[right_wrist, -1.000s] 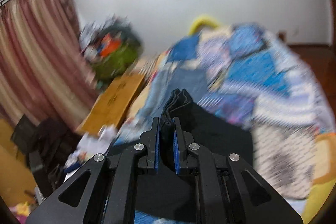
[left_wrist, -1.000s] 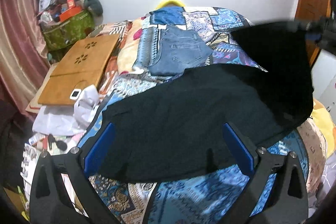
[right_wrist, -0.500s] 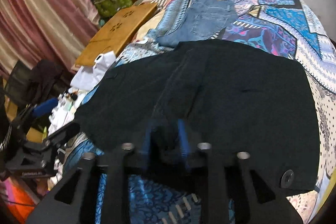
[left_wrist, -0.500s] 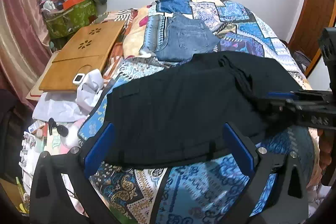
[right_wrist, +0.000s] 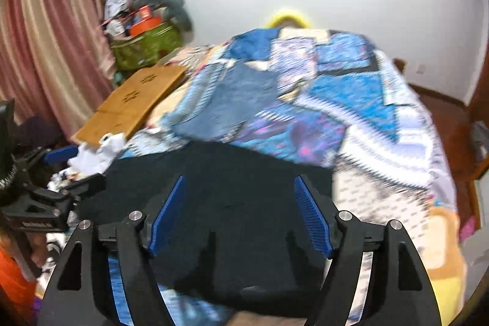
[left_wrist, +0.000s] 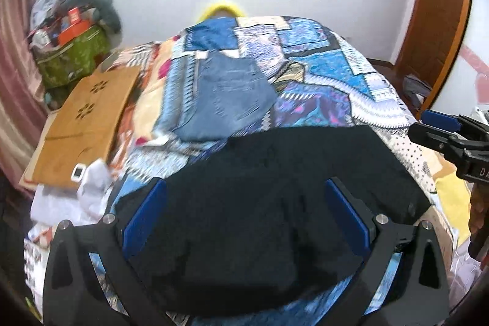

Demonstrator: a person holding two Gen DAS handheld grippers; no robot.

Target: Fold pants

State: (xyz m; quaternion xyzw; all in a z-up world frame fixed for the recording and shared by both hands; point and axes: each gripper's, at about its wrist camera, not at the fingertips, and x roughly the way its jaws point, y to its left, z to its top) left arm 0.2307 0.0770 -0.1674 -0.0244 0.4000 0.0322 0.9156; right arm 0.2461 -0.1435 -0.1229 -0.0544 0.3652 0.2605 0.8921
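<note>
Black pants (left_wrist: 275, 197) lie folded over on the near end of a patchwork bed; they also show in the right wrist view (right_wrist: 226, 203). My left gripper (left_wrist: 244, 213) is open and empty above their near edge. My right gripper (right_wrist: 241, 210) is open and empty over the same cloth. The right gripper also shows at the right edge of the left wrist view (left_wrist: 449, 136), and the left gripper at the left edge of the right wrist view (right_wrist: 52, 197).
Folded blue jeans (left_wrist: 226, 93) lie further up the bed (left_wrist: 330, 75). A wooden lap tray (left_wrist: 82, 121) and white cloth (left_wrist: 91, 182) lie left of the bed. A green bag of clutter (left_wrist: 73, 54) stands by the curtain. A wooden door (left_wrist: 440, 20) is at right.
My right gripper let go of the black pants and opened. The raised cloth now lies flat, folded over on the bed. Both grippers pulled back toward the near edge.
</note>
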